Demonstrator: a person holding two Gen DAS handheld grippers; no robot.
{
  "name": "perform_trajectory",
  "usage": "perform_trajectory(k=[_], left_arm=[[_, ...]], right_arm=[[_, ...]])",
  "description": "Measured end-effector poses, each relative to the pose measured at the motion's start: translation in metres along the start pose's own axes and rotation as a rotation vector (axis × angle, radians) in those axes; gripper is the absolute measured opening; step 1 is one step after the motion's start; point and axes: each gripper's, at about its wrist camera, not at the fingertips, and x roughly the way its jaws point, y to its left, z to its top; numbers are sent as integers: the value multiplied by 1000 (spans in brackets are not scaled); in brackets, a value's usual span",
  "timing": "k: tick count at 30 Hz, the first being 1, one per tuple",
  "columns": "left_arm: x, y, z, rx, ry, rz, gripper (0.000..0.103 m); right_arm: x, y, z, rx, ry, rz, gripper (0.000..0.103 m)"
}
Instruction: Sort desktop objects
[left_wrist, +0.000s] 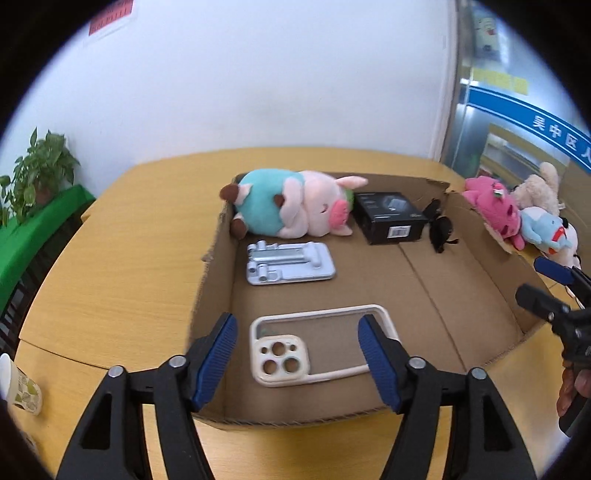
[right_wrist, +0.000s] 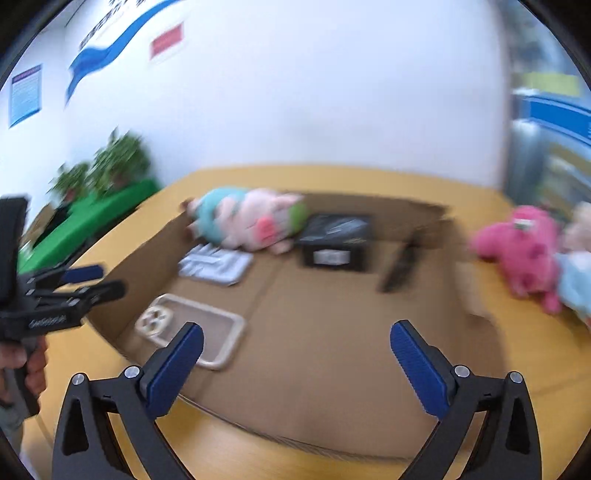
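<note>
**Both grippers spread over the cardboard box**

Right now my left gripper (left_wrist: 297, 334) hangs with its fingers apart, empty, over the near end of the cardboard box (left_wrist: 214, 258). Directly beneath it lies the cream phone case (left_wrist: 317, 345); ahead sit the grey phone stand (left_wrist: 290, 262), pig plush (left_wrist: 295, 206) and black box (left_wrist: 389, 218). My right gripper (right_wrist: 297, 345) is also spread wide, holding nothing, above the box floor, with the pink plush (right_wrist: 524, 251) outside to its right.

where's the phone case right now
In the left wrist view, the cream clear-backed phone case lies flat inside the shallow cardboard box, at its near end, in front of the silver metal phone stand.
</note>
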Motion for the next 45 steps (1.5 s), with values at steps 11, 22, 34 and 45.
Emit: perform_trajectory(k=[11,22,34,45], left_arm=[[18,-48,-30,20,-93,64,79],[18,-53,-43,15,-248,104,92],[21,-55,-41,13,-243,112,101],[21,-56,-41,13,-244,112,102]], right_arm=[[1,-8,-49,38,-49,-79,103],[2,-6,-65,30,-160,-91,103],[2,-5,-64,29,-161,-90,103],[2,-6,-64,30,-161,-90,103]])
